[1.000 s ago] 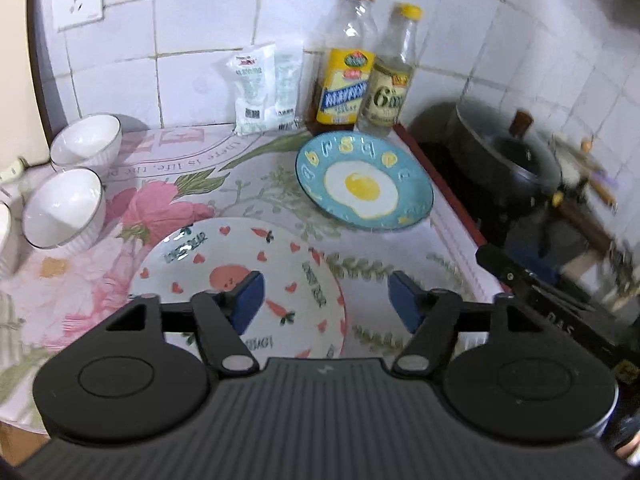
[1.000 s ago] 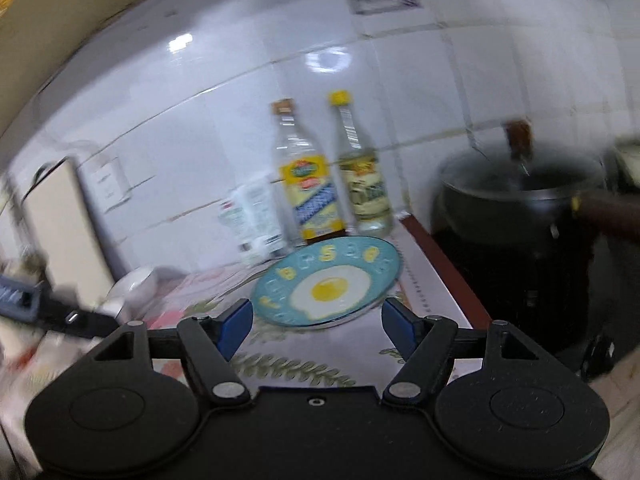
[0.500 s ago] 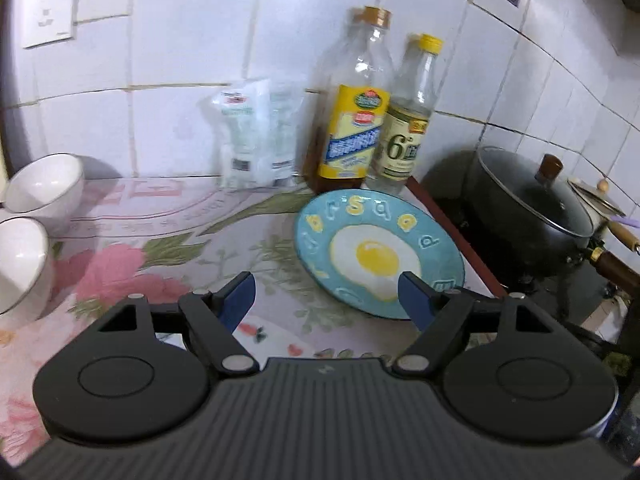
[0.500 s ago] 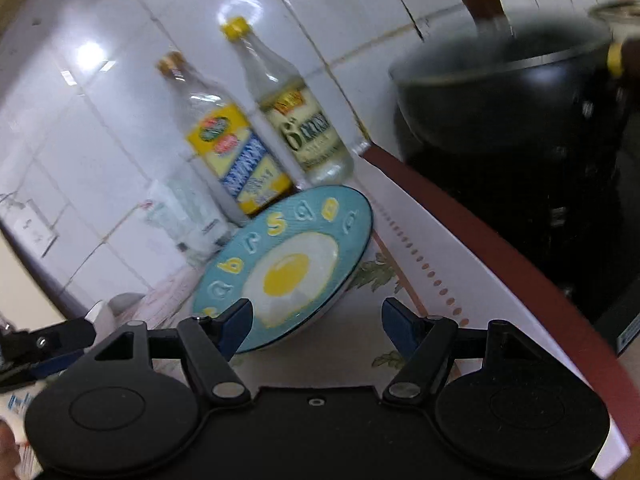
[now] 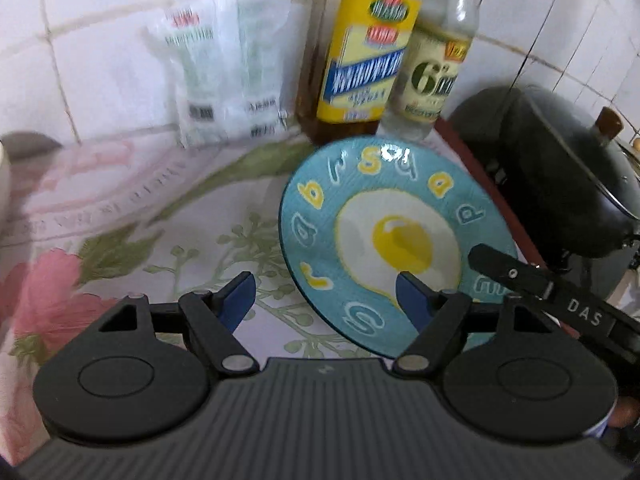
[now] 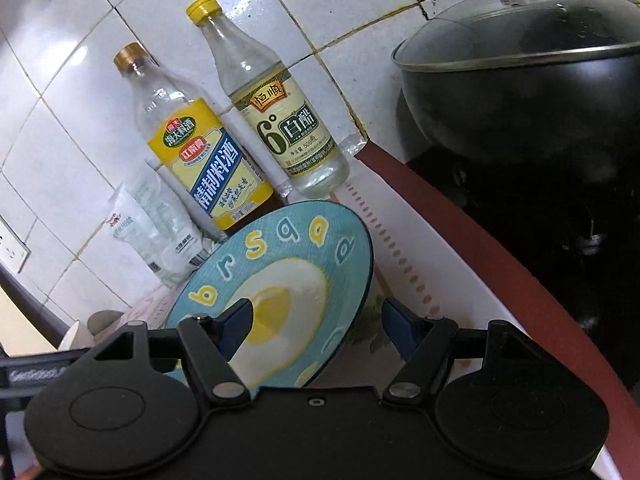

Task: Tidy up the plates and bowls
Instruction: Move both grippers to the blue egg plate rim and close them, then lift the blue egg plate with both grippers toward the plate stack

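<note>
Here, round plate (image 5: 384, 236) flat, face-up

Glossy glazed plate (image 5: 360, 200), clear glass bottles (image 6: 280, 92), shiny white tiles (image 6: 80, 120).

In the left wrist view both bottles (image 5: 362, 60) are cut off at the top edge, and a bowl (image 5: 3, 184) barely enters at the left. The salt packet (image 5: 224, 68) is too blurred to read. The right gripper's housing hides the blue plate's (image 6: 304, 256) near rim.
</note>
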